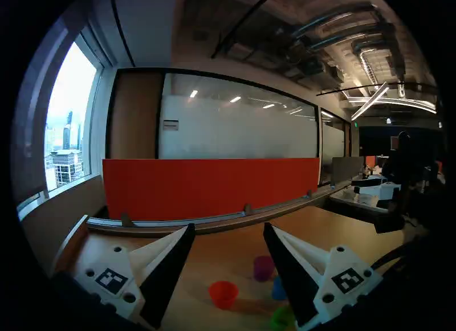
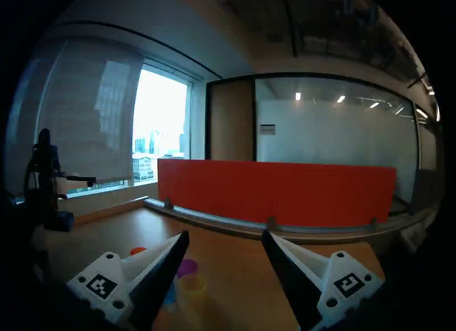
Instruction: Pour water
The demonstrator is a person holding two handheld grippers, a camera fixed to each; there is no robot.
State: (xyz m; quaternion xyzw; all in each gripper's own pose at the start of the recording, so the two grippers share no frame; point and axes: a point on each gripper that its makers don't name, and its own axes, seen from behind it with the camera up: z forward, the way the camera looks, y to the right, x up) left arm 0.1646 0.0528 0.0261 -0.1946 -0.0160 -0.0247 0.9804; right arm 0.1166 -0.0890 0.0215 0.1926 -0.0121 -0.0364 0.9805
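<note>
Both gape empty, red cup [image 1: 223, 294] ahead between left tongs [image 1: 228, 227], yellow cup [image 2: 192, 288] between right tongs [image 2: 225, 234].

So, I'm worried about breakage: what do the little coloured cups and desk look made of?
Small red cup and small purple cup: probably plastic, matte, from bright even colour and thin rims. Light brown desk top: likely wood-look laminate, smooth with soft reflections.

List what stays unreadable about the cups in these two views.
Left gripper view: blue cup half hidden by the left gripper; green cup cut by the lower edge.
Right gripper view: red cup mostly hidden by the right gripper.
Cup contents: too dim to tell.
</note>
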